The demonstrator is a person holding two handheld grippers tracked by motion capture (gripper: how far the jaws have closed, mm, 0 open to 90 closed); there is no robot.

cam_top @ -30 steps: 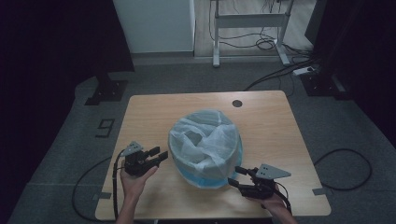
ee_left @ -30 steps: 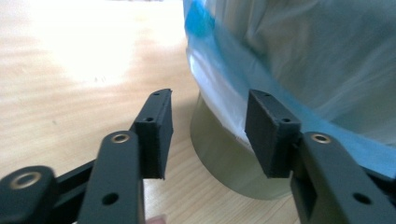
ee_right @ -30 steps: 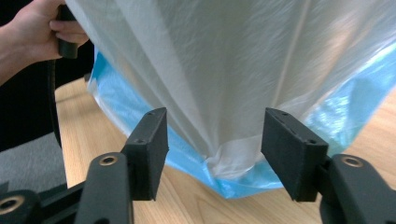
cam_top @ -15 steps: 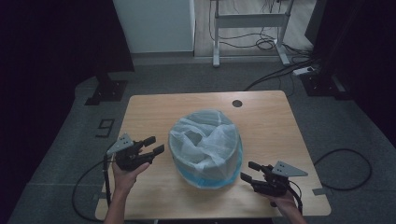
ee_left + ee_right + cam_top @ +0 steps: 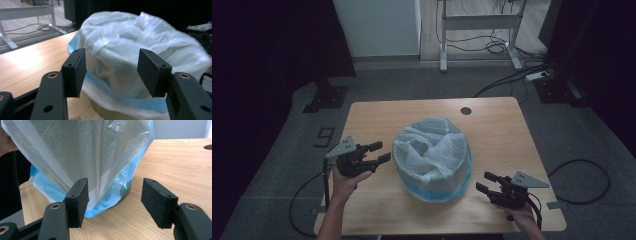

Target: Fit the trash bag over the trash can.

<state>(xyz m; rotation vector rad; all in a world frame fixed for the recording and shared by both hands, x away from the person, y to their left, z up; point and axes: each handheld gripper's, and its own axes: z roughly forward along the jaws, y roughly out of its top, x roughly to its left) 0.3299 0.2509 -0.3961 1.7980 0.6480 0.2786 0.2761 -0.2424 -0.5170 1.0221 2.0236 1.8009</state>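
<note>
A: Compared with the earlier high view, the left gripper (image 5: 378,152) has drawn back and up from the bin's left flank, its jaws having just been opening with nothing between them; the right gripper (image 5: 485,182) has slid outward along the near edge of the table (image 5: 492,130).

B: And the bin liner?

A: The white bag (image 5: 432,150) sits over the round bin (image 5: 439,196) at the middle of the table, its mouth folded down outside the wall, with a blue bag (image 5: 464,177) showing beneath as a skirt. I judge the lining largely done: both grippers stand apart from the plastic, jaws wide, holding nothing.

B: What is left?

A: Probably tidying. In the right gripper view the white film (image 5: 82,152) hangs loose and the blue hem (image 5: 107,200) trails onto the wood, so it may need tucking or smoothing.

B: Anything in the way?

A: Little. The table bears a dark grommet hole (image 5: 466,110) at its far edge. Beyond stand a metal desk frame (image 5: 479,22) and floor cables (image 5: 512,80). Each gripper's own cable hangs off the near edge, well clear of the bin.
</note>
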